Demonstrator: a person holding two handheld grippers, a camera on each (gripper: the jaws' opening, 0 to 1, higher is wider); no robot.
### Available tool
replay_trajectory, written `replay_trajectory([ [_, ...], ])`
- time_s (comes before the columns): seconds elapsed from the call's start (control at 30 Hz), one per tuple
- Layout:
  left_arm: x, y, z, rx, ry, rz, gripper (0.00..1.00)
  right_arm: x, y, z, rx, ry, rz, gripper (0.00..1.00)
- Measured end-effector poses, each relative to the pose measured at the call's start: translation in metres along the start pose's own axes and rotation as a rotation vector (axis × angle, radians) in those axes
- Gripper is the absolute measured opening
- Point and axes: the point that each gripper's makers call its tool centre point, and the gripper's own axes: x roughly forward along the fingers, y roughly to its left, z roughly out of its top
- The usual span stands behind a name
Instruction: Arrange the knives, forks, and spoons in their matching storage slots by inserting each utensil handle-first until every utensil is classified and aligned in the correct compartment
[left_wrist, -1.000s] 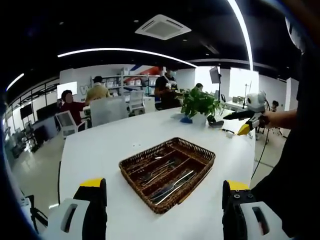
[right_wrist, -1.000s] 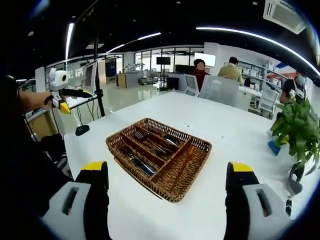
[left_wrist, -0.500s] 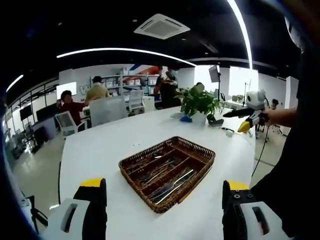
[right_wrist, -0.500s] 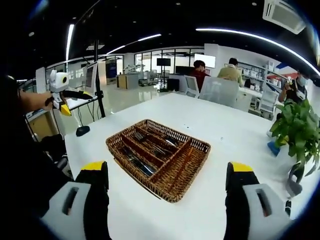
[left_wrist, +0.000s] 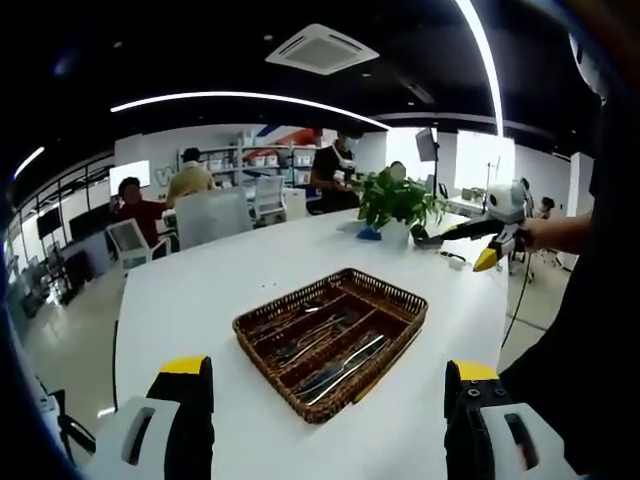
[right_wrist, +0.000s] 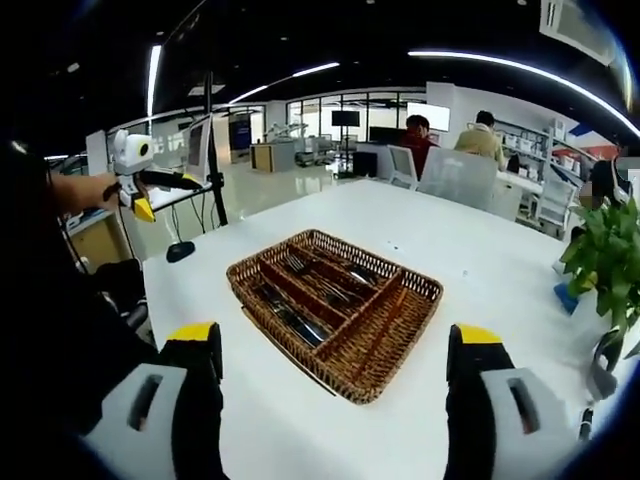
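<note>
A wide white worktop (left_wrist: 200, 290) carried a brown wicker tray (left_wrist: 331, 339) near its middle, and a green potted plant (left_wrist: 396, 203) stood farther off, well apart from the tray. The tray was divided into long compartments, and knives, forks and spoons (right_wrist: 300, 290) lay inside them, though I could not tell which kind lay where. The left gripper (left_wrist: 330, 425) and the right gripper (right_wrist: 335, 400) were both above the worktop in front of the tray, each with its fingers spread wide and holding nothing.

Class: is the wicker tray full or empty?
Partly filled: the tray holds cutlery in three slots, while the slot nearest the right gripper looks bare.
</note>
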Motion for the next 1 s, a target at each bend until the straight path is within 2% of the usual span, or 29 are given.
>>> replay_trajectory([
  [0.07, -0.001, 0.001, 0.0, 0.001, 0.002, 0.001, 1.0, 0.008, 0.005, -0.01, -0.026, 0.007, 0.026, 0.87],
  [0.13, -0.002, 0.001, -0.001, -0.001, 0.006, 0.0, 1.0, 0.017, 0.009, -0.026, -0.024, 0.047, 0.043, 0.84],
  [0.4, -0.011, 0.008, -0.003, 0.004, 0.014, 0.0, 1.0, 0.04, 0.033, -0.053, 0.001, 0.077, 0.138, 0.73],
  [0.5, -0.014, 0.01, -0.004, 0.003, 0.014, 0.005, 1.0, 0.047, 0.046, -0.069, 0.004, 0.118, 0.189, 0.69],
  [0.63, -0.017, 0.01, -0.002, 0.002, 0.012, 0.013, 1.0, 0.056, 0.055, -0.091, 0.008, 0.172, 0.224, 0.66],
  [0.87, -0.027, 0.008, -0.007, -0.004, 0.022, 0.023, 1.0, 0.074, 0.057, -0.125, 0.046, 0.238, 0.255, 0.64],
  [1.0, -0.035, 0.008, -0.01, -0.009, 0.033, 0.036, 1.0, 0.082, 0.057, -0.136, 0.024, 0.271, 0.253, 0.65],
])
